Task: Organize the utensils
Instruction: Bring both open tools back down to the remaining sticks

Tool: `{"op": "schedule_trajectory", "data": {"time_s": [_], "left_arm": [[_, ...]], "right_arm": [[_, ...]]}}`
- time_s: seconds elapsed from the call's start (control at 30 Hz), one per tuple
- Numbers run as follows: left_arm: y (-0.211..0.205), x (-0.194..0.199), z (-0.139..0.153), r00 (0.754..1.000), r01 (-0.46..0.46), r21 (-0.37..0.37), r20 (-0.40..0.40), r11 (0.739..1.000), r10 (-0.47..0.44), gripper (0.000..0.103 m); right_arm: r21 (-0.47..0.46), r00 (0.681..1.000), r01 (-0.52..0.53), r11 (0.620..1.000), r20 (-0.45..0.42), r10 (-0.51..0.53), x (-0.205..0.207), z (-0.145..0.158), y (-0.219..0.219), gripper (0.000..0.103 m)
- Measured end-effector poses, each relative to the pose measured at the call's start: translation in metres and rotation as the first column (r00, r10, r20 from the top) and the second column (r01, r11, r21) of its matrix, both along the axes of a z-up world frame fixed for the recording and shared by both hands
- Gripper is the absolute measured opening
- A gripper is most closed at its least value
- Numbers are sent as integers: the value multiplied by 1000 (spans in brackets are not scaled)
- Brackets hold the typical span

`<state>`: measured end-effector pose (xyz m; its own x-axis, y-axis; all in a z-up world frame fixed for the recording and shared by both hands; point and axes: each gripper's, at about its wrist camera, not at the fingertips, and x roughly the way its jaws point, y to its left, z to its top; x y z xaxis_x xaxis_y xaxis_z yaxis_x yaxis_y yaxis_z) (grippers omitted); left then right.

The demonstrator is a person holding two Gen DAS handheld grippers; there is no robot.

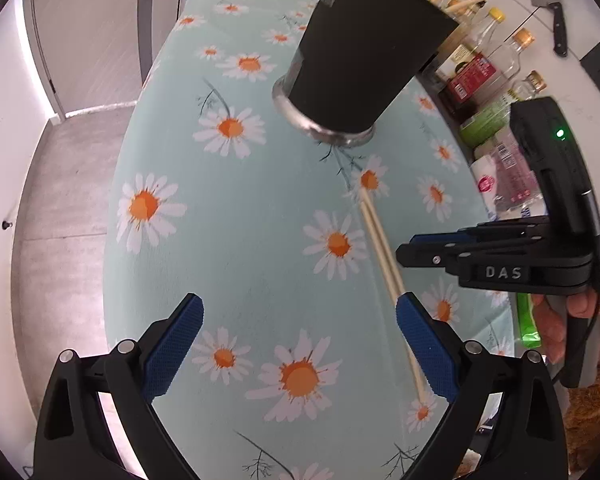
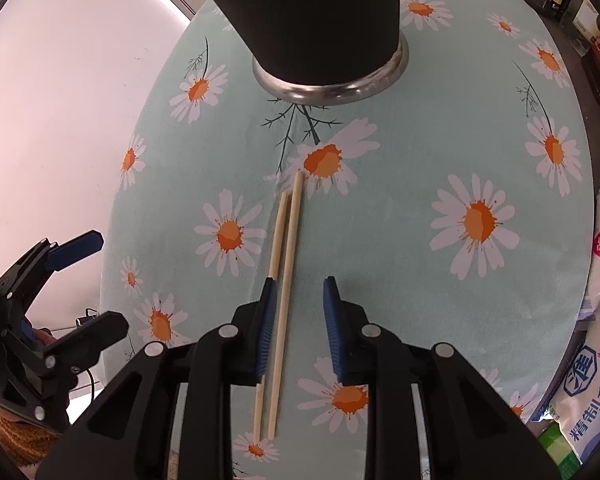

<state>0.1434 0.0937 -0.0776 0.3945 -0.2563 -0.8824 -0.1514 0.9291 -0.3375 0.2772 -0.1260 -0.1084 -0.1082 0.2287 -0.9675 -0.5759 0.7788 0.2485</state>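
Your right gripper (image 2: 298, 304) straddles one chopstick (image 2: 286, 292), jaws narrowed, not clamped | left gripper (image 1: 300, 316) spread wide, empty | holder (image 2: 320, 20) waits upright ahead.

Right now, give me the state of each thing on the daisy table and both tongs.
Chopsticks: lying flat side by side on the tablecloth.
Black holder: upright, beyond the chopsticks' far tips.
Right tongs: partly closed, straddling one chopstick, not yet pinching.
Left tongs: wide open, empty, over the cloth.

Chopsticks (image 2: 282, 280) lie on tablecloth (image 2: 400, 280), before the holder (image 2: 320, 20).
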Motion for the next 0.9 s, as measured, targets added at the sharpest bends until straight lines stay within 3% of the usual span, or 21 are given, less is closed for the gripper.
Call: {"op": "schedule_trajectory", "data": {"time_s": [0.27,0.9], "left_arm": [[-3,-2,-10,998,13,9,-57,1000,-13,95],[7,-6,-16,997,13,-9,-81,1000,-14,95]], "right_arm": [[-62,999,-18,998,30,19,-8,-7,20,16],[-249,999,31,968,29,-25,-11,-23,62,7]]}}
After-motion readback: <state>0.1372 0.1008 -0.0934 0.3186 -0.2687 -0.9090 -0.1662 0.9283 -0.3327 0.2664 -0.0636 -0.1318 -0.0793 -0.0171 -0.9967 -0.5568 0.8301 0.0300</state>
